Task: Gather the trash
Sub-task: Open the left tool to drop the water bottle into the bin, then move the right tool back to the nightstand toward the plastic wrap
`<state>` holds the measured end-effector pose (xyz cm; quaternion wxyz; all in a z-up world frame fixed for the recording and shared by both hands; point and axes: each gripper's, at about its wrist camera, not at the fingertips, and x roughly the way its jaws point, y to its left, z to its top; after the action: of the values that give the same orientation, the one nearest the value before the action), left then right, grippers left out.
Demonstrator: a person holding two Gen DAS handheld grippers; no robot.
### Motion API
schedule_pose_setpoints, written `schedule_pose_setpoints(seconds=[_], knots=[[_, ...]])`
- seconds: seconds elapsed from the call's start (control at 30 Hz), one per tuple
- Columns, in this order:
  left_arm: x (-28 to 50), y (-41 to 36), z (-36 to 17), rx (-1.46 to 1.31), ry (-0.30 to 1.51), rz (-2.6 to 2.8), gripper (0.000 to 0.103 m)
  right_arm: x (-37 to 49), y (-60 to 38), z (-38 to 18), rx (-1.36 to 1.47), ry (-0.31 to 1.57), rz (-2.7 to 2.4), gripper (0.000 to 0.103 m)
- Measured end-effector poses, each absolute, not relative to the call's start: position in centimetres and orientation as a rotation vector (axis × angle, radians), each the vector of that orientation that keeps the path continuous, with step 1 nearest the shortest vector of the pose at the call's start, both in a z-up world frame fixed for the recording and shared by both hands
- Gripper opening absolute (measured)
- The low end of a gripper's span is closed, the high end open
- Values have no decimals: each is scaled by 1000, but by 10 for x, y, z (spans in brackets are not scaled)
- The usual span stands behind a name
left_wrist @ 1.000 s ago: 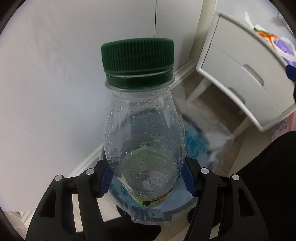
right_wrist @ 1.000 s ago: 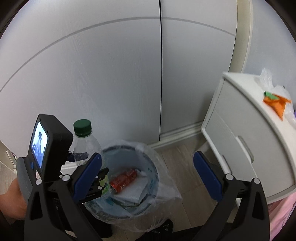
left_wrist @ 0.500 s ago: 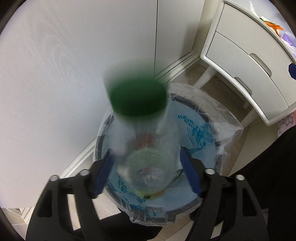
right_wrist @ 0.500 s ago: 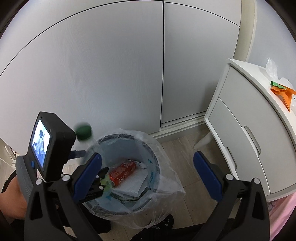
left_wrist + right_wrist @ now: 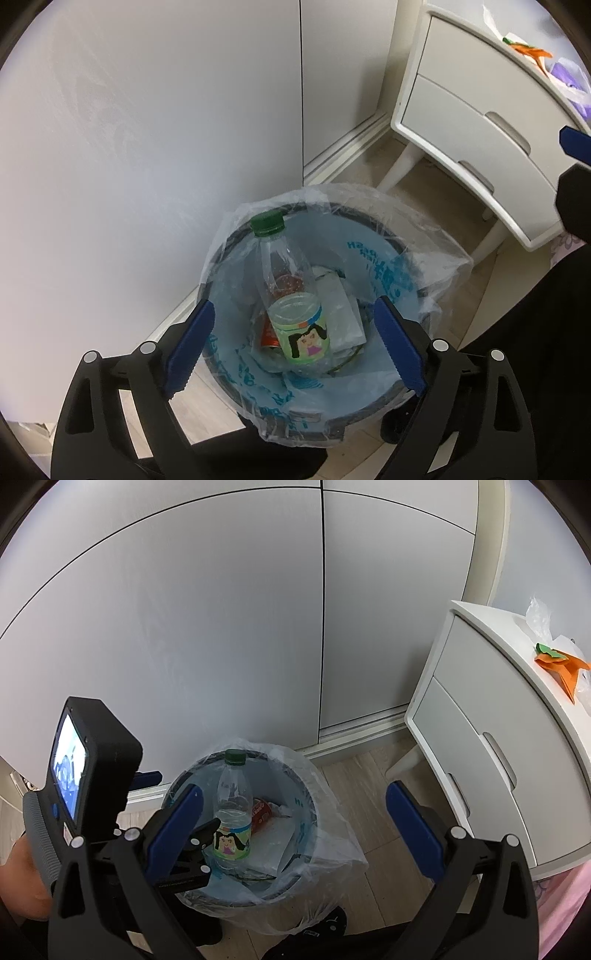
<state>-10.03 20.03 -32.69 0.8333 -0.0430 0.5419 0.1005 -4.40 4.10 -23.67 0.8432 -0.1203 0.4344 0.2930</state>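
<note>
Since the bottle [image 5: 291,295] leans inside the bin [image 5: 369,410] with its green cap [image 5: 266,224] propped at the far rim against the thin liner [image 5: 436,240], a knock from either tool could tip it out or drag the liner off the rim. Left tool [image 5: 291,345] hangs above the bin, jaws apart and empty; right tool [image 5: 295,830] likewise spread, holding nothing. One second ago the left tool clamped the bottle upright; half a second ago it was falling, blurred, and now it rests among the can [image 5: 260,810] and papers.

You can make out blue print on the bin liner [image 5: 384,266], but none of it reads clearly; the bottle label [image 5: 304,338] inside the liner shows only a cartoon girl.
</note>
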Motion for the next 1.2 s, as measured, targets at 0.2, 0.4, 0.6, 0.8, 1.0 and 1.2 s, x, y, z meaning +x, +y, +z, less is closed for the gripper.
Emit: schedule_pose_setpoints(seconds=[0.2,0.4,0.6,0.8,1.0,1.2], knots=[[-104,197,-307,-105,1111,220,86,-46,36,-227,-247,904,621,97],[-91,185,-276,-48,1048,208,86,-39,18,-203,-206,870,587,97],[-62,160,-233,5,961,148,87,-17,-17,-162,-139,792,508,97],[-21,125,-184,18,885,71,87,12,-73,-120,-78,720,382,97],[15,76,-143,70,817,-22,91,30,-128,-91,-54,672,276,97],[46,30,-125,82,790,-114,97,39,-179,-81,-28,655,179,97]])
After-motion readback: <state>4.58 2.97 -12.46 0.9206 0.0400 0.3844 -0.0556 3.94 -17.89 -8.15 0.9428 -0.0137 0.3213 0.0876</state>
